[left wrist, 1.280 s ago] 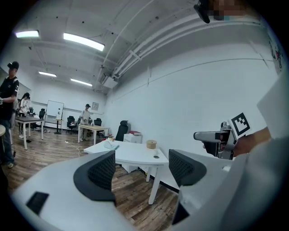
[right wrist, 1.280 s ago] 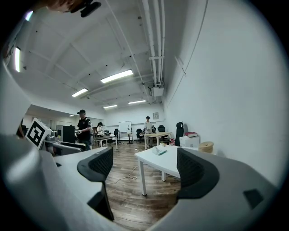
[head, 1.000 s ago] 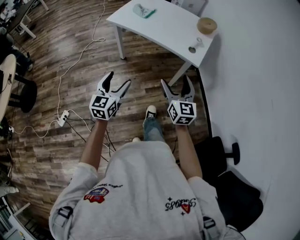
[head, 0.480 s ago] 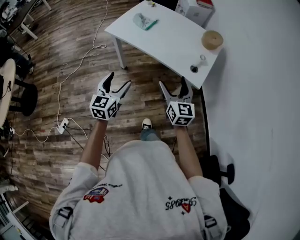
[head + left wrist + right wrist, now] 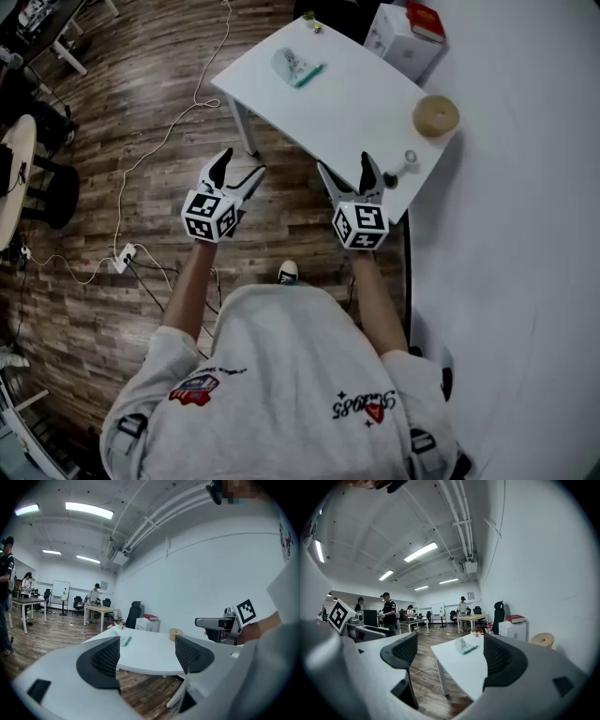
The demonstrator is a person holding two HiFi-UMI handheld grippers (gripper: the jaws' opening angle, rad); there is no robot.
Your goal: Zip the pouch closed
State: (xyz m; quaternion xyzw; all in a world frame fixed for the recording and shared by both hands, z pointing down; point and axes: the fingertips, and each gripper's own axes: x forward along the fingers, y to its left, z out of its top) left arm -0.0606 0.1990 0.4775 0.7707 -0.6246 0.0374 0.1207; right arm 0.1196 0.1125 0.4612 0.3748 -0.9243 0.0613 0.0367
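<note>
A clear pouch [image 5: 297, 67] with a green zip edge lies on the far left part of the white table [image 5: 347, 103]; the right gripper view shows this pouch [image 5: 465, 646] too, and the left gripper view shows the pouch [image 5: 124, 640] small. My left gripper [image 5: 239, 172] hangs open over the wooden floor, short of the table's near left corner. Over the table's near edge my right gripper [image 5: 345, 170] is open as well. Nothing sits between either pair of jaws. Both grippers are well short of the pouch.
A tape roll [image 5: 435, 115] and a small metal clip [image 5: 405, 165] lie at the table's right end. A white box with a red book [image 5: 409, 36] stands behind it. Cables and a power strip [image 5: 124, 258] run over the floor at left. People stand at desks far off.
I have stepped toward the table, so it sits closer and lower in the head view. Both grippers stay open and level; the right one now reaches the table's near edge.
</note>
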